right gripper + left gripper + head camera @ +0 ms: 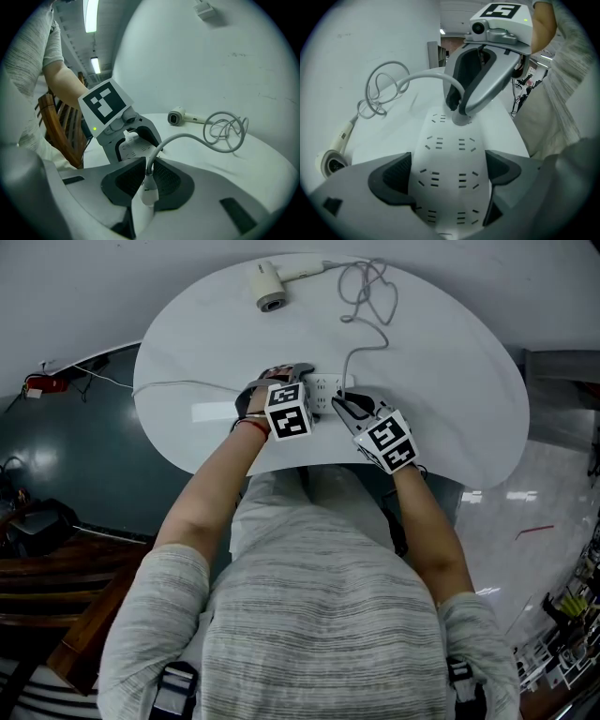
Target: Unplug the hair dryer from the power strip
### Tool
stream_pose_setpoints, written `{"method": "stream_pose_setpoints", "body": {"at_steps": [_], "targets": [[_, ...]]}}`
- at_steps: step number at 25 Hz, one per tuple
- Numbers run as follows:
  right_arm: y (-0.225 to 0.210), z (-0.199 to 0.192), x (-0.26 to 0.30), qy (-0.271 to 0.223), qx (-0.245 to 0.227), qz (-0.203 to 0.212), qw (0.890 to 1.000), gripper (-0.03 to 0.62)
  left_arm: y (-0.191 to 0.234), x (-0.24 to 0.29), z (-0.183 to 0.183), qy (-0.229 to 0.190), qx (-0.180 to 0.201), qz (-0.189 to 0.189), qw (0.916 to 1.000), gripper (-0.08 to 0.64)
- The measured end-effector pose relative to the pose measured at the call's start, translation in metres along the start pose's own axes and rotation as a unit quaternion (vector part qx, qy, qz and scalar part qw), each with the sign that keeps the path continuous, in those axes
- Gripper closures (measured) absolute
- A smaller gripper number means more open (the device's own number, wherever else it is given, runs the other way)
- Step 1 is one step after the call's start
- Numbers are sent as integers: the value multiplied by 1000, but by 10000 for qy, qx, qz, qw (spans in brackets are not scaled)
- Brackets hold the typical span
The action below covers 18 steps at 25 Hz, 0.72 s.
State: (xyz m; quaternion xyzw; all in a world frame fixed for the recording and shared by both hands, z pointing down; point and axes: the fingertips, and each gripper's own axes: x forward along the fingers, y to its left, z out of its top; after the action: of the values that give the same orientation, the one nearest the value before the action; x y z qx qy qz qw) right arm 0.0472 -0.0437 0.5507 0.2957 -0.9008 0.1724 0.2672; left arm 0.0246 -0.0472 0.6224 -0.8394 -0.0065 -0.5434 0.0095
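Broadly, desk [450, 381]: white and rounded, it carries everything; the person leans over its near edge.
Hair dryer [270, 284]: lies on its side at the far edge, well apart from both grippers. The barrel mouth faces the person and the handle points right in the head view.
Cord [367, 296]: soft grey loops beside the dryer, then a single strand running to the near edge. It looks too limp to pull by.
Power strip [450, 145]: flat and white, at the desk's near edge, sockets facing up. Its long axis runs from the left gripper toward the right one. It is probably light enough to lift with the plug unless pinned down.
Left gripper [447, 180]: fingers spread wide, one along each long side of the strip and close to its edges; no squeeze shows.
Right gripper [147, 180]: fingers clamped on the plug.
Plug [146, 190]: a small, stiff, smooth white body standing upright in the strip's end nearest the right gripper, with the cord leaving its top. The best hold is on the body, as now, and it likely wants a straight pull away from the strip's face.
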Motion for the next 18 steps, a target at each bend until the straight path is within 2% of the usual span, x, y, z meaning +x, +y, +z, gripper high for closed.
{"method": "stream_pose_setpoints", "body": {"at_steps": [8,18], "targets": [[2,0,-2,43,-83,133,9999,537,0,-1,1,118,-23,-70,9999,83],[0,1,-3,181,-104,-57,9998,541,0,1,0,387,-99,-221,9990,83]]}}
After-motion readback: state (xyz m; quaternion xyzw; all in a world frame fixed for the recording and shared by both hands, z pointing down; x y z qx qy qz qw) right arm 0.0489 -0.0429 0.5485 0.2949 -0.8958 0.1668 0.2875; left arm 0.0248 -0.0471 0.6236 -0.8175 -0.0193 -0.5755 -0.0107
